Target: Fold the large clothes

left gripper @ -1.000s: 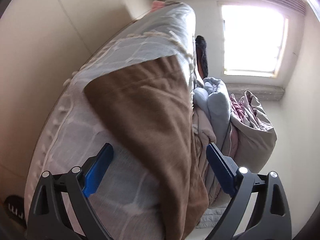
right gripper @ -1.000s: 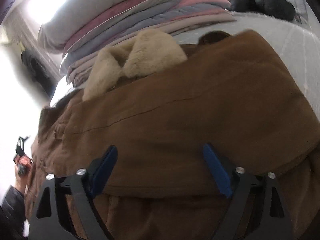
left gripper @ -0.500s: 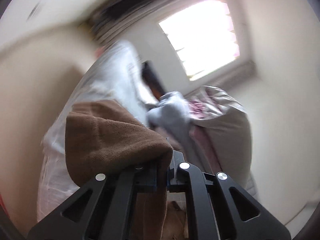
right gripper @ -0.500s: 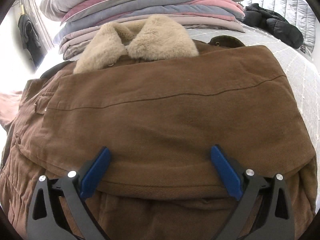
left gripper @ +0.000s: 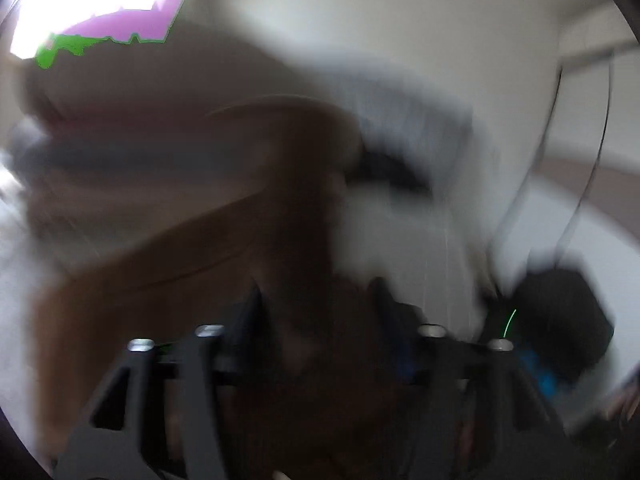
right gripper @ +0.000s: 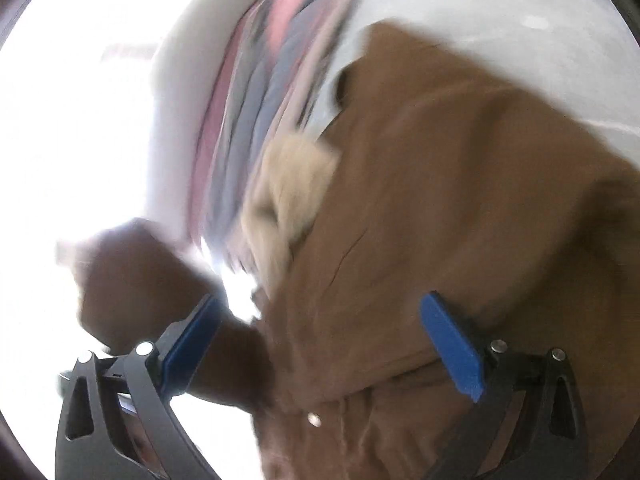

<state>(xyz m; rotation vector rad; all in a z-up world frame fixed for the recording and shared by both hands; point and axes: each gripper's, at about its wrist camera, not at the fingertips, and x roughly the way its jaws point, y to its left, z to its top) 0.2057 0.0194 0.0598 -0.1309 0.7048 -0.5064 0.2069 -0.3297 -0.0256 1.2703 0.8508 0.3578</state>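
Sleeve release, mid-fold of brown coat [right gripper: 460, 200].
Left gripper [left gripper: 320, 320] just reopened, cloth loose between jaws toward 12 o'clock; right gripper [right gripper: 320, 340] wide open, empty.

Coat [right gripper: 460, 200] on bed [right gripper: 500, 8], folded stack [right gripper: 272, 80] behind collar [right gripper: 292, 184]

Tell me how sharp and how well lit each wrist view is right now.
Left wrist: heavy motion blur; brown coat smeared, window blown out with purple and green artefacts. Right wrist: also blurred, though coat, fur collar and stacked clothes read; left side washed out white.
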